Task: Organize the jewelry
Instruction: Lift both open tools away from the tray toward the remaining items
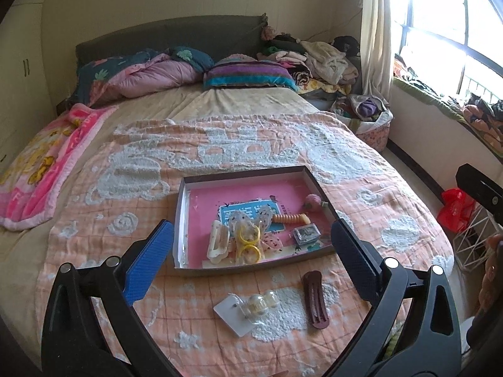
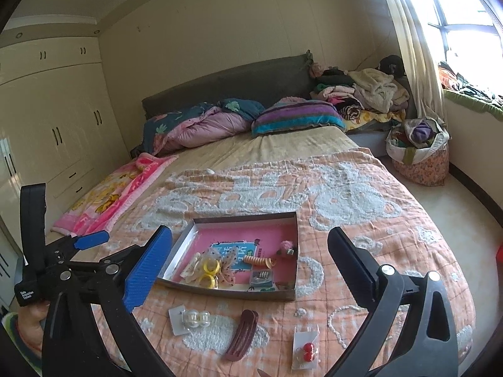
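Observation:
A shallow grey box (image 1: 245, 173) with a pink floor lies on the orange quilt. In it are yellow rings (image 1: 248, 246), an orange spiral tie (image 1: 290, 219), a pink pom (image 1: 312, 202), a white clip (image 1: 218, 242) and a small case (image 1: 306, 234). On the quilt in front of it lie a pearl clip on a white card (image 1: 251, 309) and a maroon hair clip (image 1: 316, 298). My left gripper (image 1: 251, 226) hangs open above them, holding nothing. The right wrist view shows the box (image 2: 245, 216), pearl clip (image 2: 191, 317), maroon clip (image 2: 242, 334) and red earrings on a card (image 2: 306, 350). My right gripper (image 2: 248, 232) is open and holds nothing.
The quilt (image 1: 283, 144) covers the near half of a bed with pillows (image 1: 248, 73) and folded clothes at the headboard. A pink blanket (image 1: 41, 163) lies on the left. A laundry bag (image 2: 418, 154) and a red bag (image 1: 456, 209) stand on the floor to the right. Wardrobes (image 2: 56, 125) line the left wall.

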Available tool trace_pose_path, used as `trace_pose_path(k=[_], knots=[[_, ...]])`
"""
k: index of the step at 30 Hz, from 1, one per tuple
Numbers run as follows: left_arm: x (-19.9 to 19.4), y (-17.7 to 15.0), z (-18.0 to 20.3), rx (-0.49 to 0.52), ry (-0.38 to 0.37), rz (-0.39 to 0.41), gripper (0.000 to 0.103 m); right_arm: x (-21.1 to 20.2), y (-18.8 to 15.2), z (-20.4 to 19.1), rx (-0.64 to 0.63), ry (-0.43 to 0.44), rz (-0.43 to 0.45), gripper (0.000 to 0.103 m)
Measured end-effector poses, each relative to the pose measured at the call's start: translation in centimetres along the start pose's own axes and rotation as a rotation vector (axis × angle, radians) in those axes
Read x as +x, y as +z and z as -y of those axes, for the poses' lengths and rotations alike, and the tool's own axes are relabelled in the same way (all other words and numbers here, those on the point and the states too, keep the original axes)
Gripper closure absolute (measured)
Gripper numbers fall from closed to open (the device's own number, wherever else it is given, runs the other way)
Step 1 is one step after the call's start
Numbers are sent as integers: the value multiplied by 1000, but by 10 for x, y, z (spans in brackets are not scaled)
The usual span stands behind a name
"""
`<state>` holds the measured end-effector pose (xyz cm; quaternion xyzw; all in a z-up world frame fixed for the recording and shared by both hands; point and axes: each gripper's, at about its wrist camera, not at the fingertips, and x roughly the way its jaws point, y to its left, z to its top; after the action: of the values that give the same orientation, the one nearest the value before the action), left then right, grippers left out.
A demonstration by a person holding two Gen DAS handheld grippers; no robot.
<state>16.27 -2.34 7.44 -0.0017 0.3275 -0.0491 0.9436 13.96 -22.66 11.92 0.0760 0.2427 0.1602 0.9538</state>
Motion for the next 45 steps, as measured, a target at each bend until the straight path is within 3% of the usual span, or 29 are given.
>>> trace_pose_path(k=[22, 34, 45], knots=[[-13, -27, 21, 19, -40, -16, 10, -34, -25, 21, -3, -58, -17, 4], [-2, -52, 28, 36, 0, -59, 10, -31, -60, 41, -13, -78, -83, 4], [19, -82, 18, 42, 35, -137, 10, -4, -103, 60, -23, -117, -215, 4]])
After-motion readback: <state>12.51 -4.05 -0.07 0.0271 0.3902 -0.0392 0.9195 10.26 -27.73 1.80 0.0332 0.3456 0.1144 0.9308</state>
